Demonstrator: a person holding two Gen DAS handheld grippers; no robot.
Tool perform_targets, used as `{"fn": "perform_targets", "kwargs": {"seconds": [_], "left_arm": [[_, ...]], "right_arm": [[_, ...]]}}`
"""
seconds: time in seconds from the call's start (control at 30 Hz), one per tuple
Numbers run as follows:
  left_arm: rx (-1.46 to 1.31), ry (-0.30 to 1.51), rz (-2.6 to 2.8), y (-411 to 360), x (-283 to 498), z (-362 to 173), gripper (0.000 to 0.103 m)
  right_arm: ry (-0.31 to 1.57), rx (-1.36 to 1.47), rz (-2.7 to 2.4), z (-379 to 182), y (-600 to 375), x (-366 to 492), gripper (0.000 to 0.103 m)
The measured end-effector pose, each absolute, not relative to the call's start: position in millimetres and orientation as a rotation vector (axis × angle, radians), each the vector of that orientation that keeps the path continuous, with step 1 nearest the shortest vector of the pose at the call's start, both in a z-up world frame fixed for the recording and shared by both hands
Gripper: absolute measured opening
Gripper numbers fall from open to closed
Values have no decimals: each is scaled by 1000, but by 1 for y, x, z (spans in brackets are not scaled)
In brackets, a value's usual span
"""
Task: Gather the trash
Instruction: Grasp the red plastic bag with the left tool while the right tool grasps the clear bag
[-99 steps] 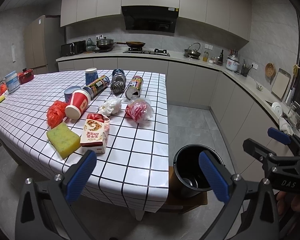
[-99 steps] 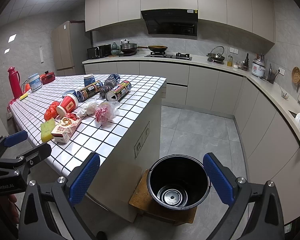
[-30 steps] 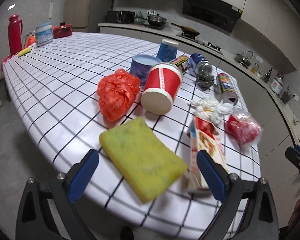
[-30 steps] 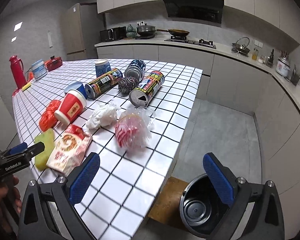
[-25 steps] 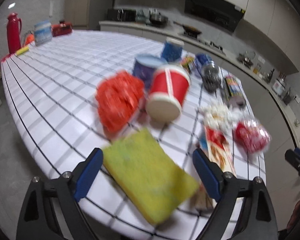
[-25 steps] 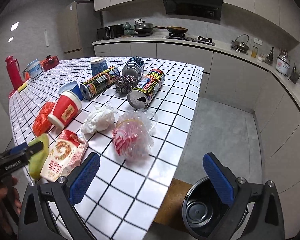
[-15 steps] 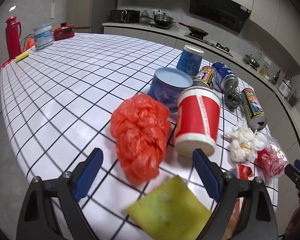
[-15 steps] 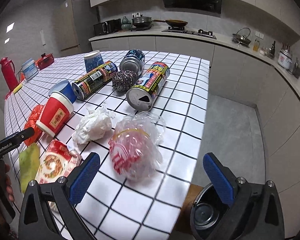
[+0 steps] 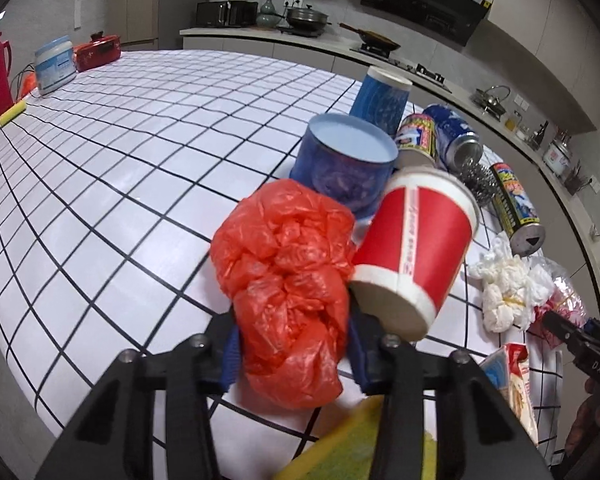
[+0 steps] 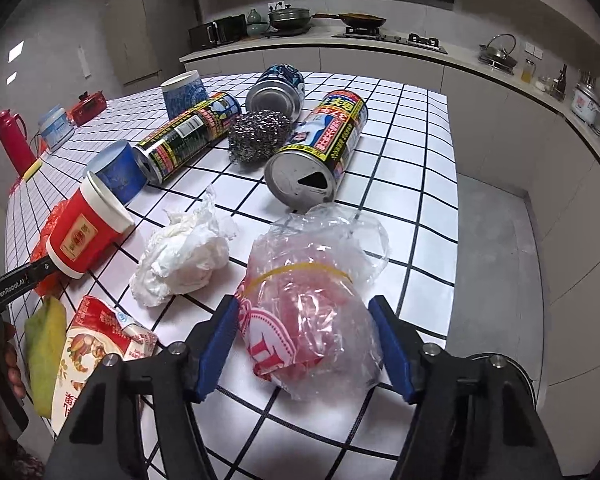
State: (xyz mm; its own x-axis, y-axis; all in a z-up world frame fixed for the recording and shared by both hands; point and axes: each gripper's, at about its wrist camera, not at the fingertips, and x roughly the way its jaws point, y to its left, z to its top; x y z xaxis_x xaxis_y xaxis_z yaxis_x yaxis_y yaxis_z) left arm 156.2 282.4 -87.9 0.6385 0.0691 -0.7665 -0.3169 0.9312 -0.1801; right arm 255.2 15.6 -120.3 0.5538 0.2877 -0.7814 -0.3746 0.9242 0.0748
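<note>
A crumpled red plastic bag [image 9: 284, 264] lies on the checked table [image 9: 120, 160]. My left gripper [image 9: 294, 356] is closing, and its blue pads press on the bag's near end. A clear plastic bag [image 10: 312, 300] with red wrapping inside, tied by a yellow band, rests near the table's right edge. My right gripper [image 10: 304, 348] is also closing, its pads meeting the bag's two sides. Both bags still rest on the table. The left gripper's tip [image 10: 12, 284] shows at the left of the right wrist view.
A red paper cup [image 9: 416, 248] lies against the red bag, with a blue cup [image 9: 344, 160] behind. A white tissue wad [image 10: 184, 252], yellow sponge [image 10: 44, 340], snack carton [image 10: 92, 360], steel scourer [image 10: 258, 134] and several cans lie around. A black bin's rim [image 10: 520, 372] shows below the table edge.
Both grippers moved forward over the table and narrowed from wide open. The left now clamps the red bag; the right has closed in around the clear bag.
</note>
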Motion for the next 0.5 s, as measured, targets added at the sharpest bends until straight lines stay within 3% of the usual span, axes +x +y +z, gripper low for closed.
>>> {"fn": "perform_targets", "kwargs": {"seconds": [0.3, 0.5], "left_arm": [[-302, 812, 270, 286, 146, -73, 44], [-302, 840, 288, 285, 142, -79, 60]], "right_arm": [[865, -107, 394, -101, 9, 242, 66], [868, -111, 396, -98, 5, 238, 67]]}}
